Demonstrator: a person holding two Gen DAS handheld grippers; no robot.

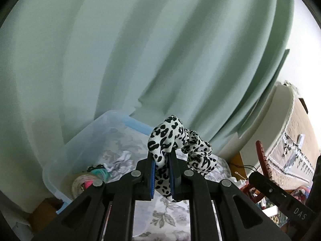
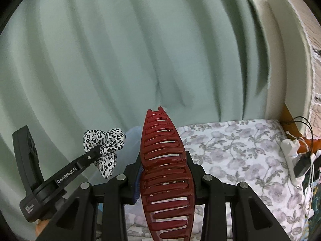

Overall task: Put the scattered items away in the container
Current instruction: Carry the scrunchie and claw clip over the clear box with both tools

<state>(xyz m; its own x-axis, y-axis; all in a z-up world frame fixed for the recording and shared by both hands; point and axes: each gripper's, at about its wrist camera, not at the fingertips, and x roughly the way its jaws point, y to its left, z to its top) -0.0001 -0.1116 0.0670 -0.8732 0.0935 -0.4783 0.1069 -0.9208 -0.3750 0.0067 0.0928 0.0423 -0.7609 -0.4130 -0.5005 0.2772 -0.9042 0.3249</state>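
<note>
- Left gripper (image 1: 162,165), lettered "GenRobot.AI", clenched a leopard-print scrunchie (image 1: 176,140) above the clear container (image 1: 80,140).
- Right gripper (image 2: 164,170), marked "DAS", gripped a red hair claw (image 2: 164,160), raised.

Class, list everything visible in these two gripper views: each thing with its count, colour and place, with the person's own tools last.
scrunchie: one, white with black spots, held above the container
hair claw: one, dark red, held over the bedsheet
container: one, clear plastic, on the bedsheet by the curtain
tape roll: one, clear, inside the container
curtain: one, pale green, behind
bedsheet: one, floral grey-white, below
power strip: one, white, right edge
left gripper: black, shut on scrunchie
right gripper: black, shut on hair claw
</note>
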